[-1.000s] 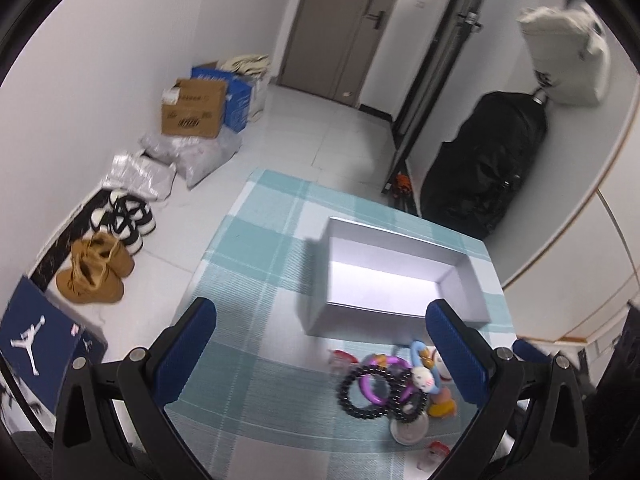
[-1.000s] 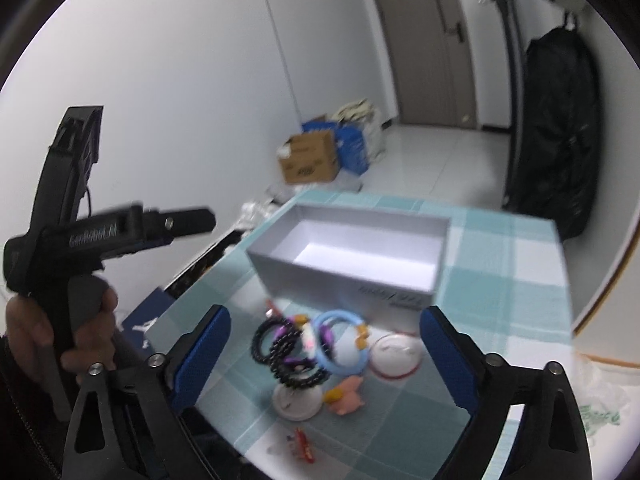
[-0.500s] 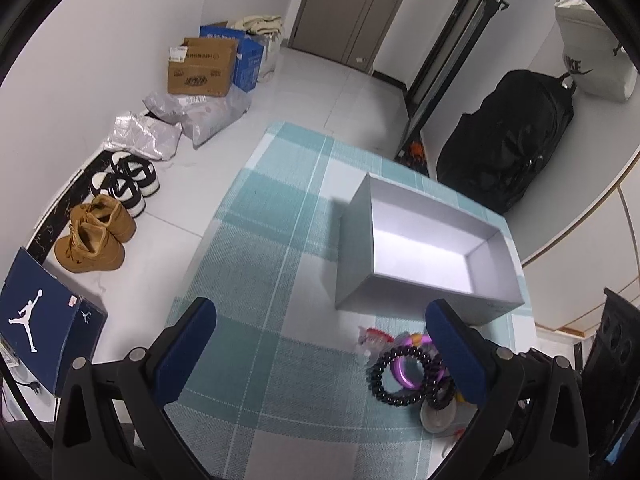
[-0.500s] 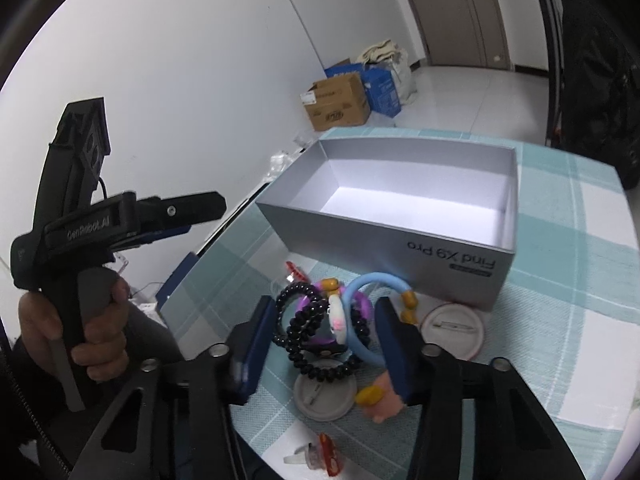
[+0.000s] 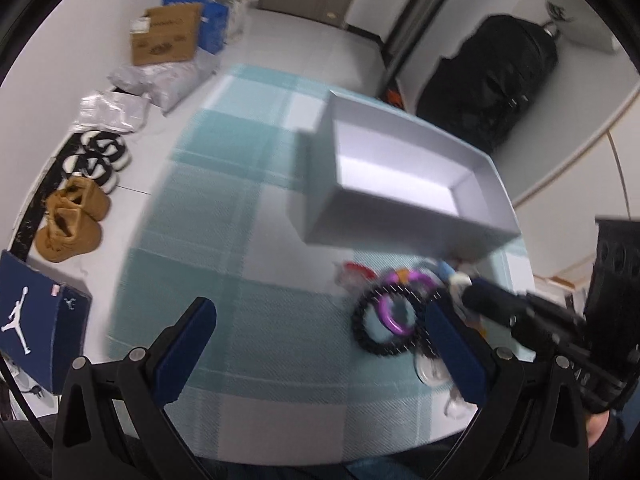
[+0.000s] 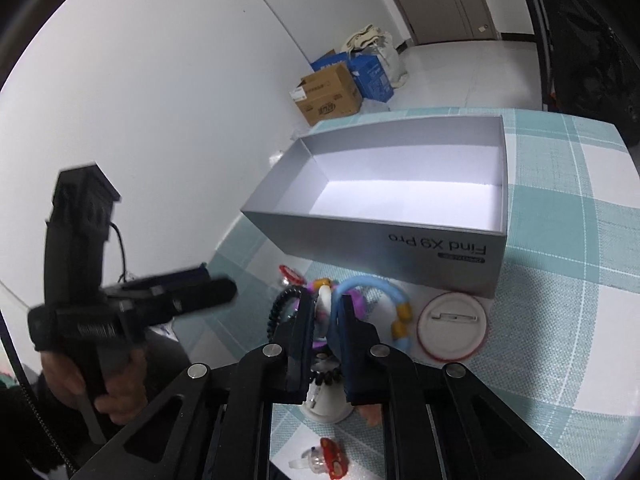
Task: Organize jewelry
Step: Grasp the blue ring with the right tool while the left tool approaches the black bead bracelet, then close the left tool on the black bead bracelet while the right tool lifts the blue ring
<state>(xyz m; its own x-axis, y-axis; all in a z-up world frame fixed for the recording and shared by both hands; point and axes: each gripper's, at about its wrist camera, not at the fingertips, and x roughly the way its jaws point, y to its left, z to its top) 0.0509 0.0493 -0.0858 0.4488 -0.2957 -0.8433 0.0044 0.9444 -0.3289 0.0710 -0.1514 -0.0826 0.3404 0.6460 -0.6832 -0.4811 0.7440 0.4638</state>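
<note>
An open grey box stands on the teal checked tablecloth; it also shows in the left wrist view. A jewelry pile lies in front of it: black bead bracelet, purple ring, light blue bracelet, white round badge. My right gripper is shut on a white piece with a pink tip in the pile. My left gripper is open and empty above the cloth, left of the pile.
A small red and clear trinket lies near the table's front edge. Another red piece lies by the box. Shoes, cardboard boxes and a black bag are on the floor beyond.
My right gripper has moved down into the pile and closed from wide open onto the white piece. The left gripper has shifted and stays open.
</note>
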